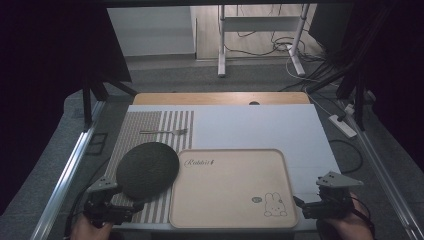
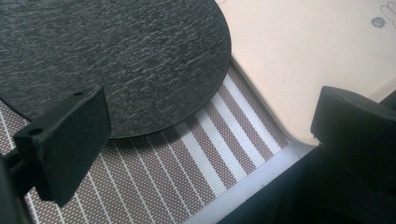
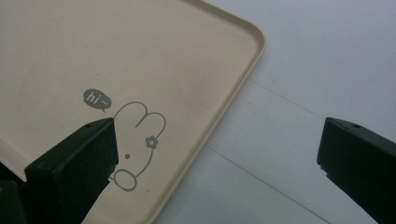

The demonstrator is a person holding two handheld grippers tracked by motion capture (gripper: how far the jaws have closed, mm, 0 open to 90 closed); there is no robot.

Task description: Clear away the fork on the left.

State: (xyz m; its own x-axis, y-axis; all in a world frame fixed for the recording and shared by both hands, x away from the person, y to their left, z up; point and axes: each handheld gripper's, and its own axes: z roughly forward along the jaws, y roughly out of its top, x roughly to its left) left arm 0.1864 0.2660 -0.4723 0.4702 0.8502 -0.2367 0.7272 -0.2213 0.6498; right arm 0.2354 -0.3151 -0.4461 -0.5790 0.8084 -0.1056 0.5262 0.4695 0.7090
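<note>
High view: nothing moved yet, to judge by the layout. Your left hand-held gripper (image 1: pixel 131 206) hangs wide open and empty at the near edge of the dark round slate plate (image 1: pixel 148 169) on the striped woven placemat (image 1: pixel 150 122). Your right hand-held gripper (image 1: pixel 298 205), open and empty, hovers just right of the beige rectangular rabbit-print tray (image 1: pixel 230 185). Silver fork (image 1: pixel 164 132): far, untouched.

The high view is looking forward and down; both gripper views are looking closely at the shared beige rectangular rabbit-printed tray (image 1: pixel 230 185) (image 2: pixel 299 56) (image 3: pixel 116 56).
</note>
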